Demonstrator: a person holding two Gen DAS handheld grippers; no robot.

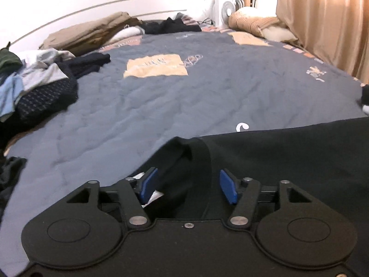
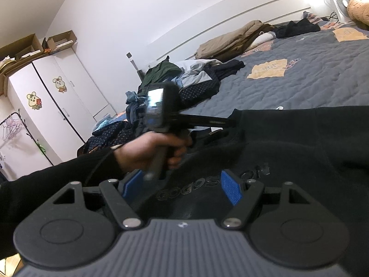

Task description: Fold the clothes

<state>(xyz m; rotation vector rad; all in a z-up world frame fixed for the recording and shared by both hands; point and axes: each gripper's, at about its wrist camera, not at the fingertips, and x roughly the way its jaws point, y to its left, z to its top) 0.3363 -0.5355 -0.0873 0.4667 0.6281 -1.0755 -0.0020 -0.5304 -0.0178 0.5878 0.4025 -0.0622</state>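
A black sweatshirt (image 1: 288, 161) lies spread on the grey quilt (image 1: 161, 106), with its collar edge toward the left. My left gripper (image 1: 188, 184) is open; a fold of the collar lies loose between the blue pads (image 1: 147, 182), and a white label shows by the left pad. In the right wrist view a hand (image 2: 147, 152) holds that left gripper (image 2: 228, 122), whose tips sit at the collar of the sweatshirt (image 2: 299, 143). My right gripper (image 2: 181, 187) hovers open above the garment's grey lettering, with nothing between its fingers.
A heap of unfolded clothes (image 1: 39, 85) sits at the bed's left side. Folded tan bedding (image 1: 92, 32) and dark garments lie along the headboard. A white fan (image 1: 224, 11), a cushion and a curtain (image 1: 322, 23) stand far right. A white wardrobe (image 2: 46, 106) stands beyond the bed.
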